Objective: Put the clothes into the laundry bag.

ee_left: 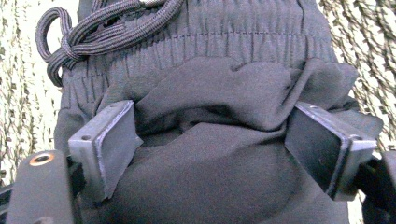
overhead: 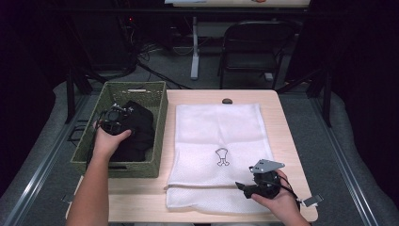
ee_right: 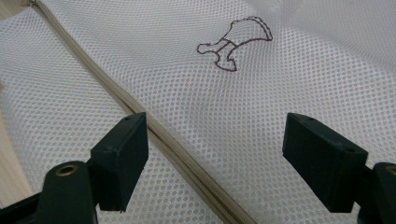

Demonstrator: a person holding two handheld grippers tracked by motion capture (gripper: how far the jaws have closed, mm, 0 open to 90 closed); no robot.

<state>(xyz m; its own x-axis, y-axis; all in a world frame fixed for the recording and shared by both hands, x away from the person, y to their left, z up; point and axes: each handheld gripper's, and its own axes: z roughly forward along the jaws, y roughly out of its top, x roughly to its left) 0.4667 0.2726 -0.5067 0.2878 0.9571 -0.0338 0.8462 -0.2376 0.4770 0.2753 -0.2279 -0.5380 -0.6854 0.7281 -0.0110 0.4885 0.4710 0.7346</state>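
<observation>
We read the work in hand as lifting the black drawstring shorts [ee_left: 205, 140] out of the green woven basket [overhead: 162, 122] for loading into the white mesh laundry bag [overhead: 216, 136] that lies flat on the desk [overhead: 287, 136] beside it. The left claw [ee_left: 210, 140] stands with its jaws spread wide on either side of a raised fold of the fabric, and the pads do not yet appear to pinch it; the elastic waistband and the knotted drawcord [ee_left: 88, 37] lie just beyond the jaws. The right claw [ee_right: 215, 163] hovers low over the bag with its jaws likewise spread and nothing between them, the zip seam [ee_right: 140, 112] running diagonally past one jaw and the embroidered emblem [ee_right: 233, 44] ahead of them. We judge the garment to be light, soft and wholly limp: it will drape and unfold when raised, and a shallow pinch on a single layer may slip. We therefore recommend closing on the bunched fold now between the jaws, or on the thicker gathered waistband just ahead, where several layers give the pads more to bite. We advise against taking the drawcord alone, since it may slide through its channel. The mesh is similarly thin and floppy; the stiffer zip edge beside the right claw offers the surest hold for opening it.
</observation>
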